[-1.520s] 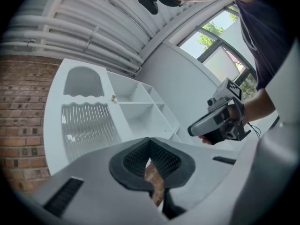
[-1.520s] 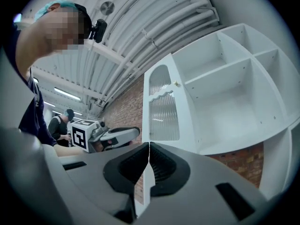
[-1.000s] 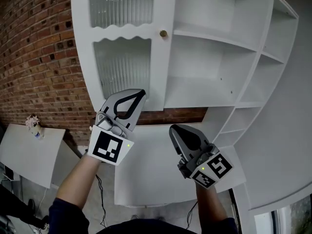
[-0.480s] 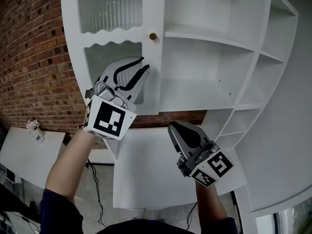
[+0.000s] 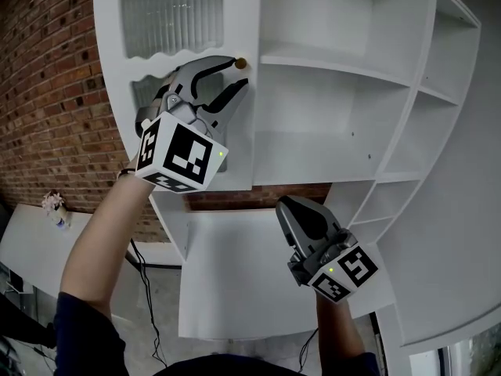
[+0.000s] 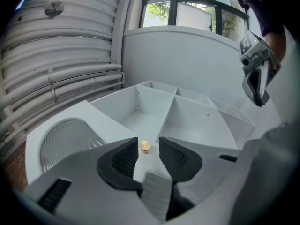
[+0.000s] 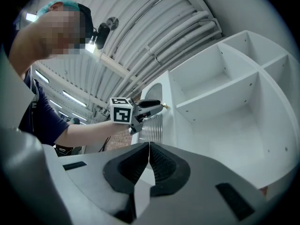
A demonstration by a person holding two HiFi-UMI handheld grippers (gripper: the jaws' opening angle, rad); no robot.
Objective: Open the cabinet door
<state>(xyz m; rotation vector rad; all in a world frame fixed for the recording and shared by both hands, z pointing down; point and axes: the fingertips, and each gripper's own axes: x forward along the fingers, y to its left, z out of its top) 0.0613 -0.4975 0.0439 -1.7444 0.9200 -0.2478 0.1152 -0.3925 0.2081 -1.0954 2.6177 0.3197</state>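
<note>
1. Left gripper (image 5: 235, 75) released, jaws just opening; brass knob (image 6: 145, 146) sits at the tips, ungripped, on the cabinet door's (image 5: 244, 135) right edge.
2. Centre the knob, clamp, then pull squarely outward.
3. Right gripper (image 7: 149, 148) clenched, empty.

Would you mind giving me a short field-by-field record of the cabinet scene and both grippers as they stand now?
Cabinet door: white, with ribbed glass panes, looks closed
Knob: small, brass, at the door's edge beside the shelves
Left gripper: open, jaws have just been opening; raised to the knob, which shows between its tips, not clamped
Right gripper: shut, nothing held, lower down, away from the door
Shelves: open white compartments beside the door
</note>
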